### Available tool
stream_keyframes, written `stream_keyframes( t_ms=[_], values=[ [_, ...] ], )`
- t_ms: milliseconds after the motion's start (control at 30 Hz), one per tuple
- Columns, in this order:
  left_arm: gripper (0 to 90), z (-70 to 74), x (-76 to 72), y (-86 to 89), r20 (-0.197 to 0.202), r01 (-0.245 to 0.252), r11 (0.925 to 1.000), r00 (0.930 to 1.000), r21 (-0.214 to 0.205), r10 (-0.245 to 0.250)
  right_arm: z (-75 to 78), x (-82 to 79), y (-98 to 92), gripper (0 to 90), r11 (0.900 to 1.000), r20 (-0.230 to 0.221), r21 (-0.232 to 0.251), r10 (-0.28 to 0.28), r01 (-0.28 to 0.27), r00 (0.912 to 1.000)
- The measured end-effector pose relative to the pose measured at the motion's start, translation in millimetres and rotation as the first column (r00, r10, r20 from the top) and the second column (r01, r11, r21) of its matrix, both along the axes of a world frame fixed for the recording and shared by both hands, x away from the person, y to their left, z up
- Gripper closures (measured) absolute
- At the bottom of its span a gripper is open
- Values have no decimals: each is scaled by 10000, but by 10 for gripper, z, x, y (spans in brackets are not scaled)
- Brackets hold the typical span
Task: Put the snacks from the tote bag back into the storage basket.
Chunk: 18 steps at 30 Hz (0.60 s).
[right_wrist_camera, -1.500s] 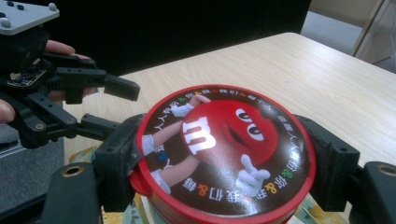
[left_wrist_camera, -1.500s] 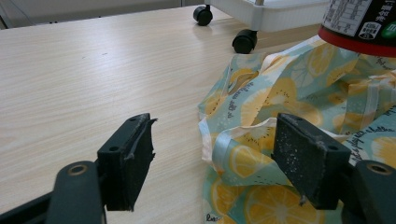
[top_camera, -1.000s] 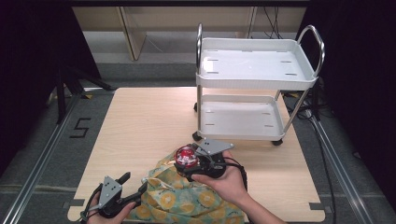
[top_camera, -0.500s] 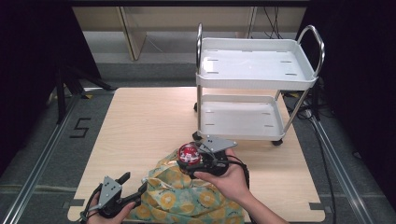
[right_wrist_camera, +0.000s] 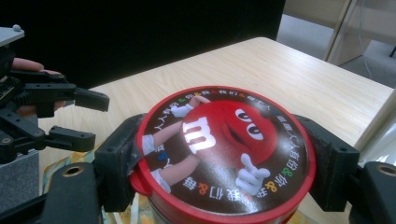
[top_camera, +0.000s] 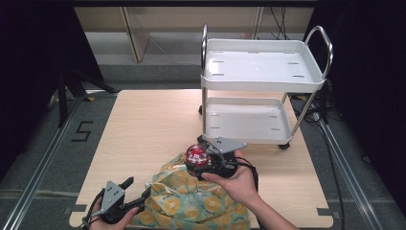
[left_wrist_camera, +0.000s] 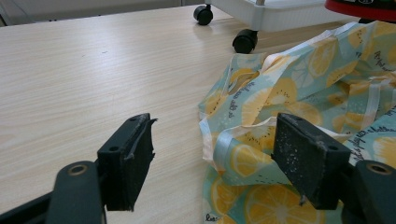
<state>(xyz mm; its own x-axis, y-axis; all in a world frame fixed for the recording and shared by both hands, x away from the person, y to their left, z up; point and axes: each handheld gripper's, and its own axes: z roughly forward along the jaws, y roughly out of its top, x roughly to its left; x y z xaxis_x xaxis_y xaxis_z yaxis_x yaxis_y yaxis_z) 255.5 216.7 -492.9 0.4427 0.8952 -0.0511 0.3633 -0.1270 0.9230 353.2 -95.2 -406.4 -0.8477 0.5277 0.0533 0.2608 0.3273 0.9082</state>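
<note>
A round red M&M's can [top_camera: 196,155] with a cartoon lid [right_wrist_camera: 224,149] is held above a lemon-print cloth bag [top_camera: 191,203]. My right gripper [top_camera: 197,159] is shut on the can's sides, one jaw on each side, seen up close in the right gripper view [right_wrist_camera: 224,161]. My left gripper [top_camera: 136,190] rests open at the table's front left, by the bag's left edge. In the left gripper view [left_wrist_camera: 215,158], a folded hem of the bag [left_wrist_camera: 303,93] lies between the open jaws. The left gripper [right_wrist_camera: 88,120] also appears far left in the right gripper view.
A white two-shelf cart [top_camera: 261,72] stands at the back right of the wooden table [top_camera: 148,124], its castors [left_wrist_camera: 245,41] close behind the bag. Bare tabletop stretches left and behind the bag. Dark floor rails run along both table sides.
My right gripper has lifted the red can slightly up and away from the bag toward the cart. The left gripper has stayed where it was.
</note>
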Motion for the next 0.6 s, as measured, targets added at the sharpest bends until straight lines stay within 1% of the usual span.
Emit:
stream_keyframes(
  t_ms=[67, 100, 133, 167, 200, 233, 267, 300, 333, 367, 400, 533, 567, 600],
  values=[
    [283, 2, -2, 1, -2, 17, 10000, 10000, 14, -17, 3, 3, -7, 265, 10000, 6, 3, -60, 60, 10000],
    [283, 2, -2, 1, -2, 16, 10000, 10000, 19, -16, 9, 7, -25, 265, 9998, -15, -8, -206, 206, 9998],
    [283, 1, -2, 1, -5, 14, 10000, 10000, 20, -14, 9, 21, -32, 265, 9999, 46, -69, -85, 85, 10000],
    [283, 0, 0, 0, -1, -2, 10000, 10000, 1, 2, 9, 21, -32, 265, 9999, 46, -69, -85, 85, 10000],
    [283, 0, -1, 0, -1, -5, 10000, 10000, 8, 5, 7, 35, -40, 265, 9998, 366, -78, -178, 181, 9992],
    [283, 1, -1, 1, -4, -8, 10000, 10000, 9, 8, 7, 40, -44, 265, 9999, 282, 7, -107, 107, 9995],
    [283, 2, -1, 1, 5, -7, 10000, 10000, 1, 7, 10, 34, -49, 265, 9998, 113, 20, -180, 180, 9998],
    [283, 3, -1, 2, 3, -1, 10000, 10000, 20, 1, 14, 35, -54, 265, 9999, 55, -49, -165, 166, 9998],
    [283, 3, -2, 3, 2, 10, 10000, 10000, 22, -10, 16, 23, -56, 265, 9995, -165, -31, -330, 330, 9993],
    [282, 3, -2, 3, 2, 10, 10000, 10000, 22, -10, 6, 45, -51, 265, 9996, 155, 45, -285, 284, 9995],
    [283, 1, -1, 2, 3, 2, 10000, 10000, 11, -3, 9, 48, -57, 265, 9998, 100, 3, -221, 221, 9997],
    [283, 1, 0, 1, 4, -2, 10000, 10000, 3, 2, 14, 60, -78, 265, 9995, 133, -63, -316, 317, 9994],
    [283, 1, 0, -1, 6, -5, 10000, 10000, -10, 5, 10, 62, -78, 265, 9996, 5, -26, -286, 286, 9996],
    [283, 1, 0, -1, 7, -4, 10000, 10000, -15, 4, 5, 60, -85, 265, 9986, -40, 40, -521, 521, 9986]
  ],
)
